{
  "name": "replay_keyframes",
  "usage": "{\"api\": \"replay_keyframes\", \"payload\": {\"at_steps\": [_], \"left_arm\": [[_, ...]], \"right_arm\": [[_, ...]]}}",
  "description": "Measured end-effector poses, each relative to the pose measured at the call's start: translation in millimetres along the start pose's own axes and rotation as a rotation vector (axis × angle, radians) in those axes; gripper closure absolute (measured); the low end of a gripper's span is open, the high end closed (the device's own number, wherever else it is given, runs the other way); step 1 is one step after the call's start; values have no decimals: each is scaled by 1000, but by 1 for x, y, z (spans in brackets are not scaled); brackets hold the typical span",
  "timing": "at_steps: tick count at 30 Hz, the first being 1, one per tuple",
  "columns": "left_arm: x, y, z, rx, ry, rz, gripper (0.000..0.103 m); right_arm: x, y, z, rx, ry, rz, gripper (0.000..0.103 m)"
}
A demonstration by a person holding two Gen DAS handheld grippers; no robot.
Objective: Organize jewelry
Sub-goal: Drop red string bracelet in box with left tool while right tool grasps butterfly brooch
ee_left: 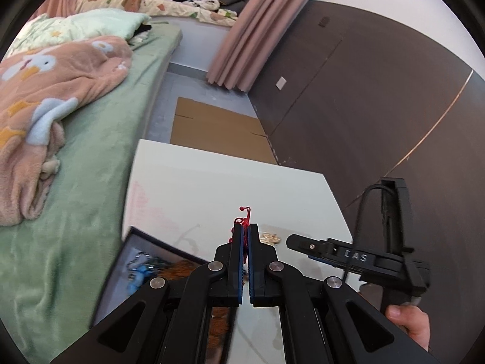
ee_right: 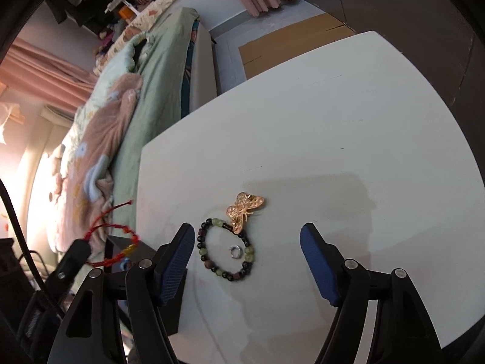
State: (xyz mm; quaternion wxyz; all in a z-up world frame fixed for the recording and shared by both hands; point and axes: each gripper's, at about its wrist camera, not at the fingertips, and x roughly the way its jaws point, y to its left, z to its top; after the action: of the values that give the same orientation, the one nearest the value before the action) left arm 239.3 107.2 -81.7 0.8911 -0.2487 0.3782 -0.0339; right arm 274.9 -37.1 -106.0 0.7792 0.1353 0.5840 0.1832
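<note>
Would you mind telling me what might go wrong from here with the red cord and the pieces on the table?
1. The left gripper pinches the red cord bracelet only at its tips; the hanging loop might slip or snag on the black box edge.
2. The small ring lies inside the bead bracelet, which the gold butterfly brooch overlaps; the open right gripper could drag all three together.
</note>
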Motion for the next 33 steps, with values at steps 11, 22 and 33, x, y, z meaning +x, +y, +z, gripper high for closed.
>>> {"api": "replay_keyframes", "payload": {"at_steps": [11,22,33], "left_arm": [[-22,29,-1,-36,-6,-8,101],[-35,36,-7,-41,-2,9,101],[-50,32,-10,-61,-13,2,101]], "right_arm": [[35,23,10,-45,23,-158,49],[29,26,6,-67,-3,-197,89],[-3,19,3,-13,-82,-54,89]]}}
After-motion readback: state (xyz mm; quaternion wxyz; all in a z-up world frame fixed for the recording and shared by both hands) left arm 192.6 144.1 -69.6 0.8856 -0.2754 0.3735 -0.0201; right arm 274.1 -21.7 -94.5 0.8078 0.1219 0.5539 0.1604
